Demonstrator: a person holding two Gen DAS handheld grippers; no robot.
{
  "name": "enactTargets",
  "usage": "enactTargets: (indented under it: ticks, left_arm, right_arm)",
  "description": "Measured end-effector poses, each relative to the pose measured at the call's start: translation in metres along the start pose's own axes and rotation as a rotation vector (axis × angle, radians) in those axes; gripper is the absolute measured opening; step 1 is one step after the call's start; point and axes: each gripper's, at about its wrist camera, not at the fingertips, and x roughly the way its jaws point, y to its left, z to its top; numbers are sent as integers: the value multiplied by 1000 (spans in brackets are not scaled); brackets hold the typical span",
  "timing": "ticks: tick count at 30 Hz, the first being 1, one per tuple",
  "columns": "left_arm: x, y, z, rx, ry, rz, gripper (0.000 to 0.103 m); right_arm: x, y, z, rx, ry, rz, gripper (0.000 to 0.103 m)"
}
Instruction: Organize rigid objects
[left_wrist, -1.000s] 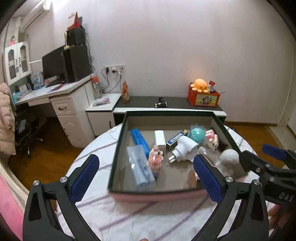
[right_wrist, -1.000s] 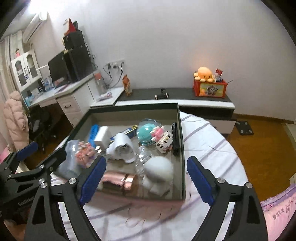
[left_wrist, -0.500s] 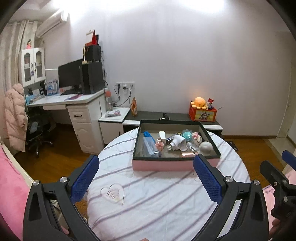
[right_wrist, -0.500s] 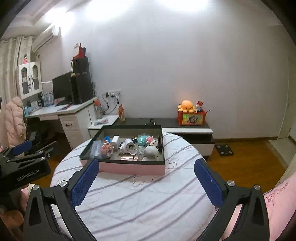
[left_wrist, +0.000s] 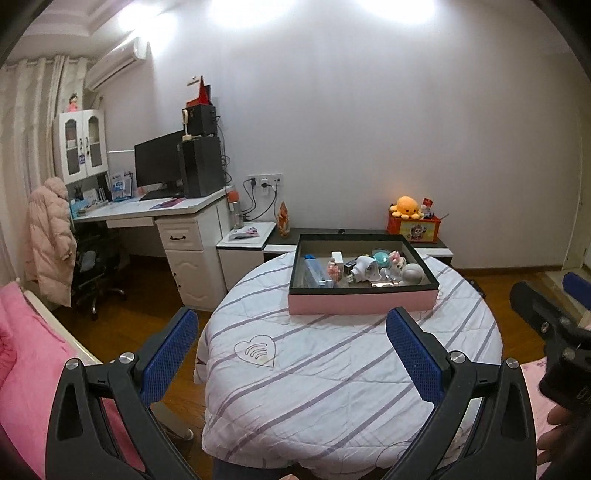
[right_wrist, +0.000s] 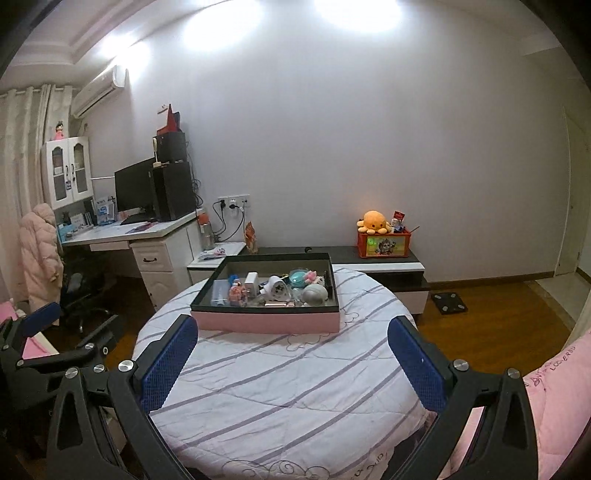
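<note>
A pink box with a dark rim (left_wrist: 360, 303) (right_wrist: 266, 320) sits on the far half of the round table. It holds several small rigid items: a white plug adapter (left_wrist: 364, 266) (right_wrist: 277, 287), a teal ball (left_wrist: 380, 257), a grey-white dome (left_wrist: 412, 274) (right_wrist: 314, 294), a blue packet (left_wrist: 314, 271). My left gripper (left_wrist: 291, 354) is open and empty, well back from the box. My right gripper (right_wrist: 291, 363) is open and empty too, also well back. The right gripper shows at the right edge of the left wrist view (left_wrist: 546, 314).
The round table has a white striped cloth (left_wrist: 332, 369). A white desk with monitor (left_wrist: 162, 210) stands at the left, a low dark cabinet (right_wrist: 376, 260) with an orange plush behind. Pink bedding (left_wrist: 22, 369) lies at the left, wooden floor (right_wrist: 498, 314) at the right.
Both grippers have pulled far back and up from the box, from right over its rim to a view of the whole table. Both stay open and empty.
</note>
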Motion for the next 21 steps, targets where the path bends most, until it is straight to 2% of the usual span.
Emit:
enactTargets:
  ticks: [21]
  left_arm:
    - [-11,4,-3,-32,9,-21,103]
  right_arm:
    - [-7,4,-5,-15,-8,-26,103]
